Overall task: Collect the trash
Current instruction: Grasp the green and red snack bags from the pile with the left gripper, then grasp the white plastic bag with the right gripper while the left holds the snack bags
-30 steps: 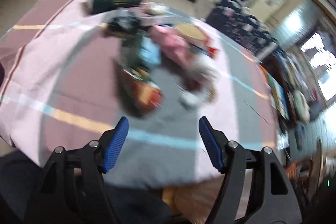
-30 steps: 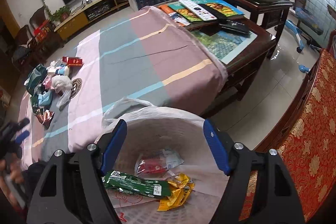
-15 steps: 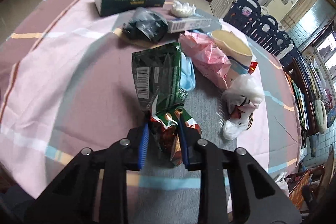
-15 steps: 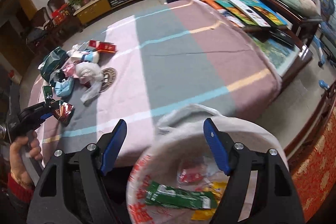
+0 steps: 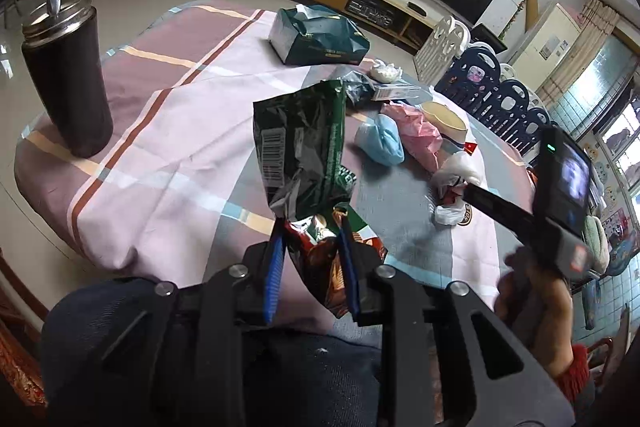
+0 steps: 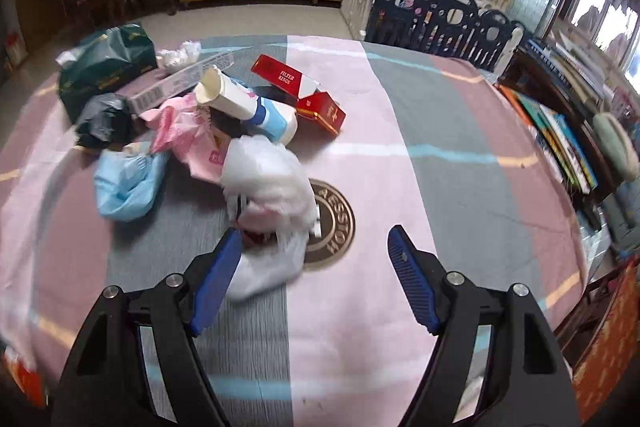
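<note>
The right gripper (image 6: 314,259) hangs spread wide and empty over the counter (image 6: 440,131), and the crumpled white plastic bag (image 6: 266,183) lies just ahead and a little to its left, its tail beside the left finger. The bag is soft and translucent with something red inside, its long axis running roughly away from the gripper, partly over a round brown coaster (image 6: 334,223). The left gripper (image 5: 310,267) is clenched on a dark green and red snack wrapper (image 5: 304,155), lifted off the counter near its near edge, so the right gripper is the free one for the bag
</note>
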`<state>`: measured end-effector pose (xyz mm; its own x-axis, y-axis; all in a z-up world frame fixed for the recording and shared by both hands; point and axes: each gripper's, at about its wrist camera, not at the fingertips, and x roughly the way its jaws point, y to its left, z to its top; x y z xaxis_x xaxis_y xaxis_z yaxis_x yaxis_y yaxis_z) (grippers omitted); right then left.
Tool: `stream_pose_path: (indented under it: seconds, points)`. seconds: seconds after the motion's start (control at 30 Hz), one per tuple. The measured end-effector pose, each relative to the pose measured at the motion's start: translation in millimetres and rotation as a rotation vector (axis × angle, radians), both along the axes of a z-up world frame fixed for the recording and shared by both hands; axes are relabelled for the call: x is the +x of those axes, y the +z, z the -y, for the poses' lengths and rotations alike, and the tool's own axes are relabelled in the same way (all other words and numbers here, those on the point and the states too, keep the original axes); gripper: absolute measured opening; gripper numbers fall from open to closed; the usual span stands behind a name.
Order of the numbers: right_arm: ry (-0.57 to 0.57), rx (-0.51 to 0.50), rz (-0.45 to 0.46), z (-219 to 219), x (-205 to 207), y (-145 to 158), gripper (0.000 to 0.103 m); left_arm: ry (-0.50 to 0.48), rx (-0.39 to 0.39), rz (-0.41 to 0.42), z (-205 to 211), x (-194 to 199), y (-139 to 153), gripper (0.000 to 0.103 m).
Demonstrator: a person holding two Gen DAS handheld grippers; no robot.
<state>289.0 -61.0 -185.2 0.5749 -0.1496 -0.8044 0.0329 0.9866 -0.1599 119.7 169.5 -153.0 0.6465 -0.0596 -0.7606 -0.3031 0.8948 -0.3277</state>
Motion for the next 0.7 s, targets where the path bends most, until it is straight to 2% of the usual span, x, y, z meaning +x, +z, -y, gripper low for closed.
stream_pose_path:
  seconds: [0.2, 0.23, 0.27, 0.3, 0.4, 0.5, 0.63, 0.7]
  points:
    - [-0.022, -0.043, -0.032, -4.7, 26.2, -14.6, 0.074, -0.014, 0.018, 0.045, 4.9, -1.2, 1.6, 0.028]
    - [-0.012, -0.035, -0.037, -5.2, 27.4, -15.5, 0.068, -0.013, 0.022, 0.049, 4.9, -1.6, 1.8, 0.028]
    - [0.005, -0.017, -0.049, -6.7, 27.8, -17.1, 0.056, -0.01, 0.027, 0.053, 4.2, -2.0, 2.6, 0.028]
    - [0.029, 0.007, -0.08, -7.5, 28.8, -19.9, 0.027, -0.004, 0.033, 0.06, 3.1, -3.0, 3.8, 0.028]
    - [0.062, 0.026, -0.093, -9.8, 22.9, -18.8, 0.013, 0.008, 0.037, 0.065, -0.6, -3.0, 4.8, 0.028]
    - [0.089, 0.102, -0.102, -5.7, 10.6, -9.5, 0.01, 0.015, 0.044, 0.062, -1.3, -4.1, 4.6, 0.028]
    - [0.12, 0.268, -0.16, 0.7, -10.4, 3.1, 0.01, 0.013, 0.043, 0.052, -1.4, -3.1, 2.1, 0.028]
    - [0.164, 0.384, -0.224, 2.8, -23.2, 6.4, 0.01, 0.014, 0.043, 0.049, -1.5, -3.5, 1.1, 0.028]
